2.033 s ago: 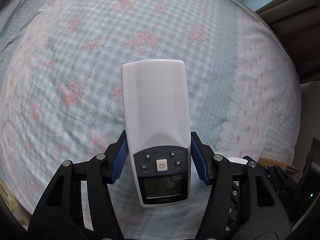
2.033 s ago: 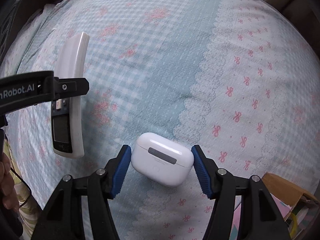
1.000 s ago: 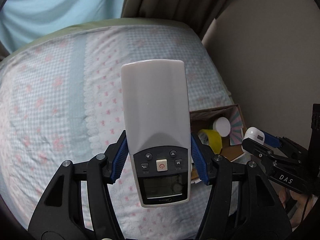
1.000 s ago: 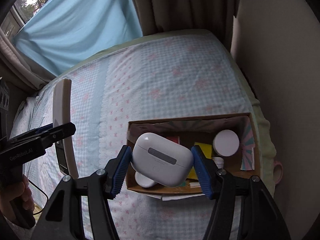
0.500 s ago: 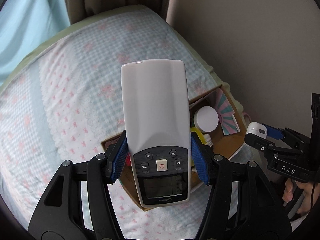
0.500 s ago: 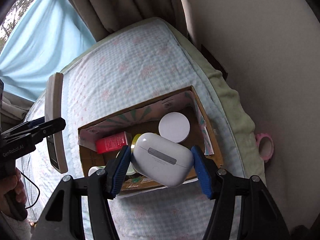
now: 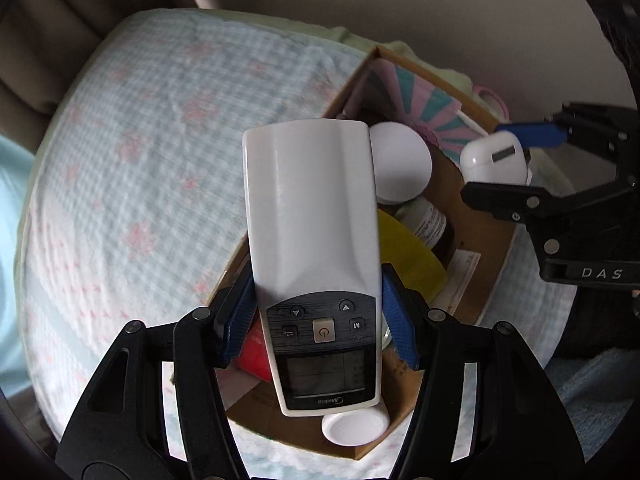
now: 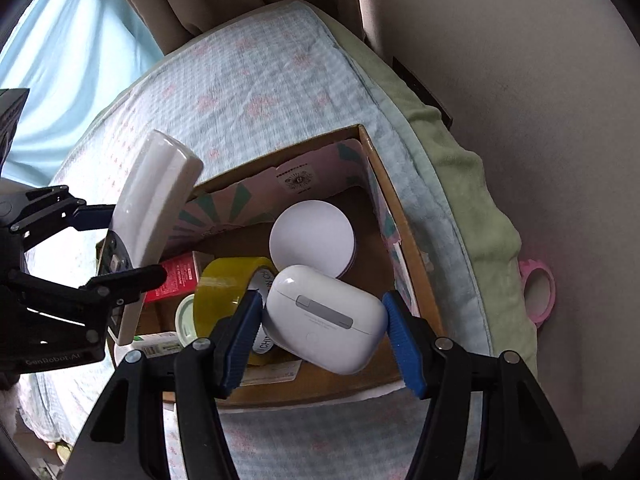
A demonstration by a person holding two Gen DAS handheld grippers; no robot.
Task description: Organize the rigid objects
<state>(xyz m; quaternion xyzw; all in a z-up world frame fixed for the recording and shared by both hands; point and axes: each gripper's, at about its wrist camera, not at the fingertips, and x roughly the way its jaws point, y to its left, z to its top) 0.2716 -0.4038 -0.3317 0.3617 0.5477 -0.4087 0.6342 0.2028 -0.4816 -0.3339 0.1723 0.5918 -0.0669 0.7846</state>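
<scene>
Two grippers, both loaded, and I hold them over the open cardboard box [image 8: 404, 248] that sits on the checked bedspread [image 8: 256, 76]. My left gripper [image 7: 320, 320] pinches the white remote control [image 7: 314, 216] at its button end, blue pads pressed against both sides, the long body pointing forward above the box's near corner. My right gripper [image 8: 324, 320] clamps the white earbud case [image 8: 324, 316] between its blue pads, hinge side facing the camera, above the box's interior. Inside the box I see a round white lid [image 8: 312, 238], a roll of yellow tape [image 8: 226, 284] just beside it, a red packet [image 8: 176, 276] near the left wall, and a small brown bottle [image 7: 430, 224]. A pink ring [image 8: 538, 294] lies off the bed's edge, beside the green blanket [image 8: 472, 184].
</scene>
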